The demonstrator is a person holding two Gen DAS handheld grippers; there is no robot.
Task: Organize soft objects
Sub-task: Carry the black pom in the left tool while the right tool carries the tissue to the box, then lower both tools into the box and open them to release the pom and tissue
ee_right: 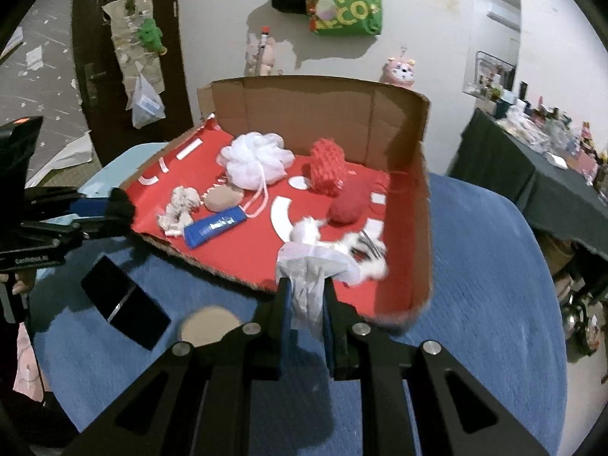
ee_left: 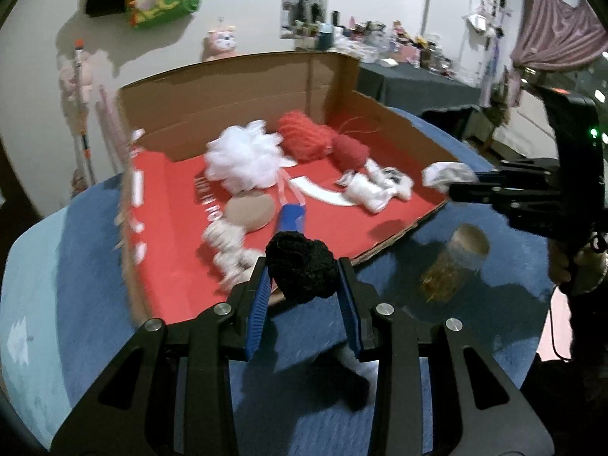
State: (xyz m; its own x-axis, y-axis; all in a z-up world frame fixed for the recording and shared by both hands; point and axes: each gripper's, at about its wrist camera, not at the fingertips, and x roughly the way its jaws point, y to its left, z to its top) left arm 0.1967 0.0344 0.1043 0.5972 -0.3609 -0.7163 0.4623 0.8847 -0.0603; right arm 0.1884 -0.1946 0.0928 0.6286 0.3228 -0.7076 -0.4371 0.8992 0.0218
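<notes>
Both wrist views are motion-blurred, so fine detail inside the cardboard box (ee_right: 319,114) is soft and the white lettering on its red floor cannot be read. My left tongs (ee_left: 303,277) are clamped on a black fuzzy pom-pom (ee_left: 302,271), held above the near edge of the box; something white hangs beneath them, mostly hidden by the fingers, and I cannot identify it. My right tongs (ee_right: 307,296) are pinched together on a crumpled white cloth (ee_right: 313,269), thin and wrinkled, also over the near edge. Inside the box lie a white mesh puff (ee_right: 254,161), a red knitted piece (ee_right: 326,167), a red yarn ball (ee_right: 349,201), a knotted white rope toy (ee_right: 180,207), a flat tan pad (ee_right: 224,197) and a blue rectangular item (ee_right: 214,230). A jar (ee_left: 456,262) on the blue-covered worktop (ee_right: 475,285) is blurred; its contents are unclear.
</notes>
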